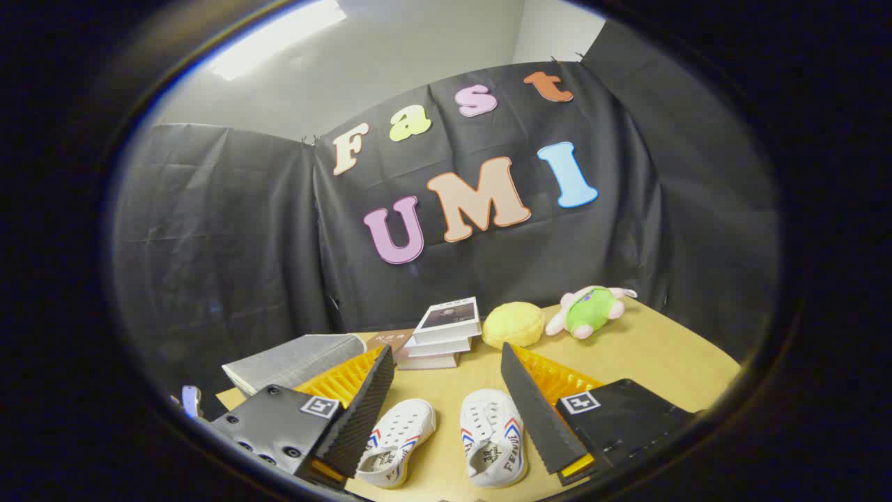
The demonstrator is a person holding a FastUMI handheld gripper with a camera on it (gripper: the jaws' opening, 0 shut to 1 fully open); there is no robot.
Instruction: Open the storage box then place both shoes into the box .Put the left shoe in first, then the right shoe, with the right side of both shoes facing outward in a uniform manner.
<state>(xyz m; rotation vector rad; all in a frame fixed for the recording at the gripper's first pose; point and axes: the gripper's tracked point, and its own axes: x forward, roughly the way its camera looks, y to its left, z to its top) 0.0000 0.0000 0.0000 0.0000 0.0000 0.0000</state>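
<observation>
The gripper (446, 411) hangs with jaws apart, gripping nothing; two white shoes (446, 443) lie between them, their heels partly cut off.

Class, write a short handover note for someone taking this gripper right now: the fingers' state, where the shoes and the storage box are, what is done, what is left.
Gripper: open, fingers spread wide, holding nothing, raised above the table.
Shoes: both white, lying side by side on the table between the fingers, toes pointing away. One shoe lies by the left finger, the other shoe by the right finger. Neither is touched.
Storage box: likely the grey box lying beyond the left finger, beside the stack of books; it looks closed.
Done: nothing visible yet.
Left: open the box, put in the left shoe, then the right, right sides outward.
</observation>
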